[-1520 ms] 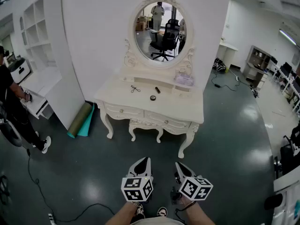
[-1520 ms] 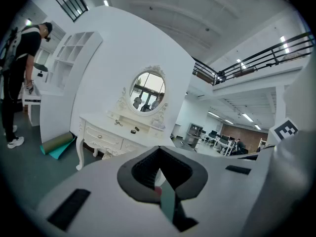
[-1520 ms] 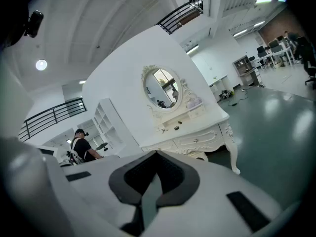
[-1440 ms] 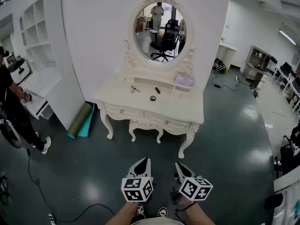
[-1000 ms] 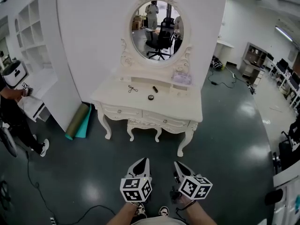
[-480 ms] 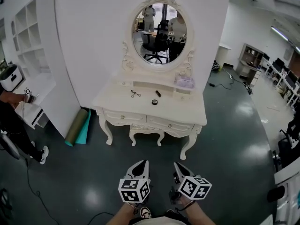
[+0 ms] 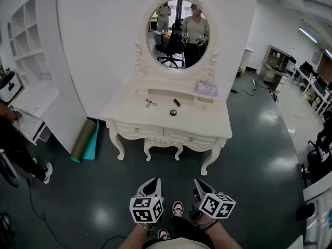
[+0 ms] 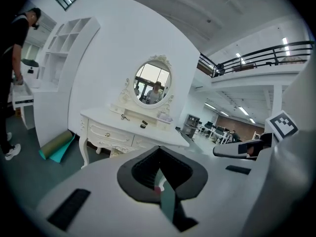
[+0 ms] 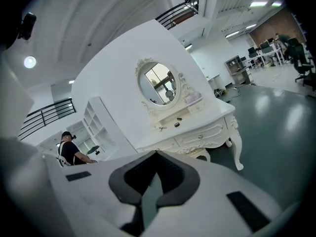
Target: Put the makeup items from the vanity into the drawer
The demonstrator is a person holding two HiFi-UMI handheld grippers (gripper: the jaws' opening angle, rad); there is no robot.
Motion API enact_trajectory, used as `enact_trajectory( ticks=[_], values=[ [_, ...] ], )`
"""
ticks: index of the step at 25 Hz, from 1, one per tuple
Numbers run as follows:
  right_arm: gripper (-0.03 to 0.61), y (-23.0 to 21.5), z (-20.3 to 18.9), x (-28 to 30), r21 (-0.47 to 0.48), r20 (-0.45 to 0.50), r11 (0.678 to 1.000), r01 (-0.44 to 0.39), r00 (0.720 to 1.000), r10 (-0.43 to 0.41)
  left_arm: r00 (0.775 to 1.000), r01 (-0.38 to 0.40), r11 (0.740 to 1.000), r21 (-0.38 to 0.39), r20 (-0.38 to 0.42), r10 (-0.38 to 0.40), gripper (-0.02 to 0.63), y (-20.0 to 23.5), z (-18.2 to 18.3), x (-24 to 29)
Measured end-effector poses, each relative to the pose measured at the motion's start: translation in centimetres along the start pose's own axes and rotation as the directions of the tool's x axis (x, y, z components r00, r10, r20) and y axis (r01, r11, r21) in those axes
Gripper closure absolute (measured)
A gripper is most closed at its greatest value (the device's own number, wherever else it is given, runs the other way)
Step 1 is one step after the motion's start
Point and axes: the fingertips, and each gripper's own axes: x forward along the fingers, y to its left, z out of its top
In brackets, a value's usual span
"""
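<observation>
- Left gripper [image 7: 155,180]: jaws closed on each other, nothing between them. Right gripper [image 7: 197,182]: the same, closed and empty.
- Both sit low in the head view, side by side over the dark floor [image 7: 249,154] and pointing at the vanity [image 7: 167,119]. They are well apart from it.
- Task items, all on the tabletop [image 7: 140,110], below the mirror [image 7: 179,32]:
  - thin looped tool [image 7: 151,103], left-most. It is too small to name surely, possibly a lash curler.
  - short dark tube [image 7: 177,102], its long axis running diagonally, far-left to near-right.
  - small round pot [image 7: 173,112], nearest the front edge.
- A clear box [image 7: 206,89] stands at the back right of the tabletop. I cannot read its contents.
- Left drawer [image 7: 136,130] and right drawer [image 7: 192,138] have fronts that look flush, so I judge both closed. No item is stowed yet.
- Key relation: the three items lie straight ahead of me and a little left of the vanity's middle.
  - The tool lines up almost dead ahead of the left gripper.
  - The tube and pot fall between the two grippers' lines, closer to the left one.
  - I judge the left gripper better placed for the items, which leaves the right for a drawer knob.
- Next need, as I judge it: close the gap to the vanity, then open the jaws before any reach.
</observation>
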Motion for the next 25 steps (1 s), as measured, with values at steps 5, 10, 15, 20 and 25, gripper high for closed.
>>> enact_trajectory(
  ticks=[5, 10, 15, 20, 25],
  values=[
    [0.561, -0.1, 0.9, 3.2, -0.005, -0.017, 1.000, -0.025, 1.000, 0.024, 0.999, -0.042, 0.999, 0.008, 0.025, 0.041, 0.609, 1.7, 1.2, 1.4],
    [0.561, 0.1, 2.5, 7.2, 0.004, -0.023, 0.998, -0.070, 0.997, 0.070, 0.996, -0.089, 0.996, 0.018, 0.029, 0.088, 0.609, 3.6, 2.7, 3.5],
    [0.561, -0.8, 5.5, 11.3, 0.037, 0.002, 0.994, -0.105, 0.994, 0.105, 0.993, -0.114, 0.992, 0.048, 0.034, 0.112, 0.609, 4.7, 5.4, 7.1],
    [0.561, -1.9, 8.7, 14.1, 0.048, 0.025, 0.991, -0.124, 0.992, 0.123, 0.991, -0.133, 0.987, 0.091, 0.043, 0.129, 0.608, 4.6, 8.4, 10.2],
    [0.561, -3.4, 10.5, 16.9, 0.056, -0.006, 0.989, -0.135, 0.991, 0.136, 0.986, -0.162, 0.983, 0.081, 0.043, 0.159, 0.608, 4.9, 10.1, 13.8]
  ],
)
